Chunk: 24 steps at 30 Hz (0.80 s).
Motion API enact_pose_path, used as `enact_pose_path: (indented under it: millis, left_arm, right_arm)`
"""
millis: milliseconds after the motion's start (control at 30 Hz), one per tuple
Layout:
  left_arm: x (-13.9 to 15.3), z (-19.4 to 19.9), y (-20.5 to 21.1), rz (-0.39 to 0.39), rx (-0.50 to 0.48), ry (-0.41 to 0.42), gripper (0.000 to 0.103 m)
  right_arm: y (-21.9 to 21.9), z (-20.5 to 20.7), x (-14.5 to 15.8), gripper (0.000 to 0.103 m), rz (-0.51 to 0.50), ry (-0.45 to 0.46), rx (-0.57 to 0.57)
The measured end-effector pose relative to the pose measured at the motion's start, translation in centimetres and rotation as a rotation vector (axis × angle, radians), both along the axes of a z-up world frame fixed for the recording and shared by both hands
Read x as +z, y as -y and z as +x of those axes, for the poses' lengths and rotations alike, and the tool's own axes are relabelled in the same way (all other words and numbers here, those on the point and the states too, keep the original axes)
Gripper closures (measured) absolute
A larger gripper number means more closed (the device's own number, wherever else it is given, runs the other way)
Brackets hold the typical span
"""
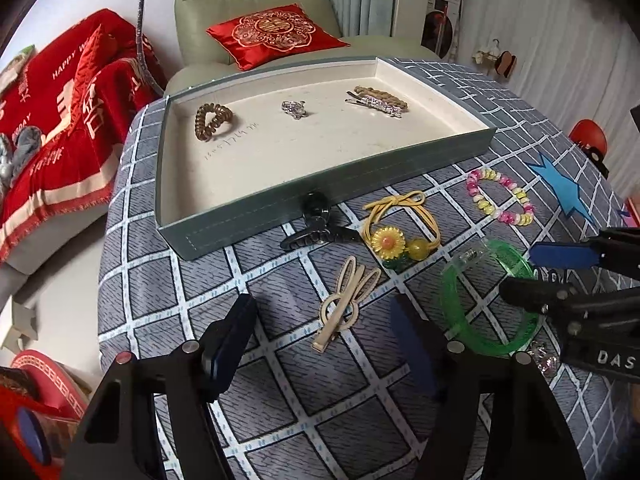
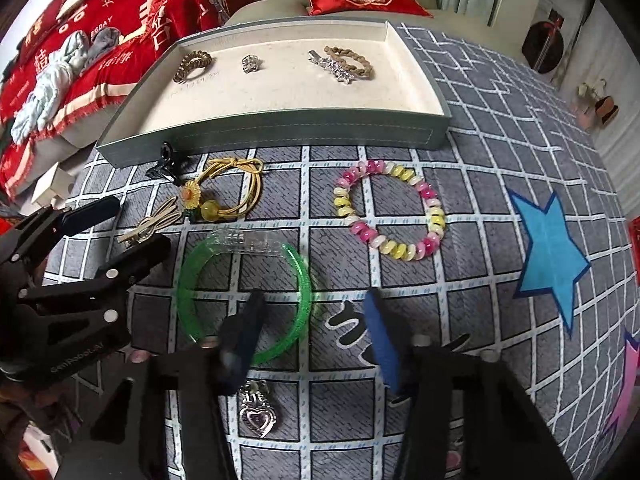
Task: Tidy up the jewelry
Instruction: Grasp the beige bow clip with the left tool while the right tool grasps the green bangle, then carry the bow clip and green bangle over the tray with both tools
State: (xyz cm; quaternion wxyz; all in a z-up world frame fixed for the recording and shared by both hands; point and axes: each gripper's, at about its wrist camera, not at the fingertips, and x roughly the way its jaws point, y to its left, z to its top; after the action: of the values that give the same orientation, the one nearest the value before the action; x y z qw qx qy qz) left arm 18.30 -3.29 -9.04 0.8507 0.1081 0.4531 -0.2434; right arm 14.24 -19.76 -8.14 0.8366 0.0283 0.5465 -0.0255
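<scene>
Grey checked cloth [image 2: 460, 152] covers the desk, with a red "HAPPY" blanket [image 1: 60, 112] on the sofa behind. At the far edge, the jewelry tray [image 2: 280, 136] already holds four pieces. The green bangle [image 2: 244, 292] lies near, its right rim between the half-closed right gripper [image 2: 316, 340] jaws, not visibly pinched: close squarely, lift level. The left gripper [image 1: 324, 344] gapes empty around the cream hair clip [image 1: 344, 300]. Gripper bodies read "GenRobot.AI" and "DAS".

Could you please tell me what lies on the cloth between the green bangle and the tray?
The yellow sunflower hair tie lies between the green bangle and the tray, clearest in the right wrist view.
</scene>
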Motion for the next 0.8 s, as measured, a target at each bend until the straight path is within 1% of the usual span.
enact_pose_path:
  millis: [33, 100, 133, 200, 233, 267, 333, 433, 600, 800]
  left_arm:
    - [0.0, 0.0, 0.0, -0.004, 0.002, -0.004, 0.019]
    - [0.0, -0.1, 0.1, -0.008, 0.003, -0.006, 0.020]
    - [0.0, -0.1, 0.2, -0.012, -0.003, -0.006, 0.026]
    - [0.1, -0.4, 0.5, -0.009, -0.018, -0.002, 0.033]
    - [0.2, -0.6, 0.7, -0.006, -0.024, 0.002, 0.038]
    - [0.3, -0.7, 0.9, -0.007, -0.029, 0.005, 0.043]
    - [0.4, -0.9, 1.1, -0.008, -0.031, 0.012, 0.067]
    - [0.5, -0.9, 0.9, -0.019, -0.012, 0.004, 0.068]
    - [0.8, -1.1, -0.2, -0.071, 0.024, -0.020, 0.068]
    - [2.6, -1.6, -1.4, -0.108, 0.048, 0.012, 0.068]
  right_arm:
    - [0.1, 0.0, 0.0, 0.064, -0.002, 0.003, -0.002]
    - [0.3, -0.2, 0.1, 0.073, 0.002, 0.006, -0.001]
    - [0.4, -0.2, 0.1, 0.076, 0.005, 0.006, 0.002]
    - [0.5, -0.3, 0.2, 0.085, 0.010, 0.006, 0.011]
    - [0.5, -0.5, 0.2, 0.087, 0.010, 0.006, 0.014]
    - [0.5, -0.6, 0.2, 0.093, 0.011, 0.009, 0.016]
    - [0.5, -0.8, 0.3, 0.095, 0.019, 0.012, 0.010]
    - [0.8, -1.3, 0.5, 0.095, 0.042, 0.024, -0.002]
    - [1.3, -2.2, 2.1, 0.095, 0.062, 0.066, 0.008]
    - [1.7, -2.6, 4.0, 0.095, 0.094, 0.098, 0.013]
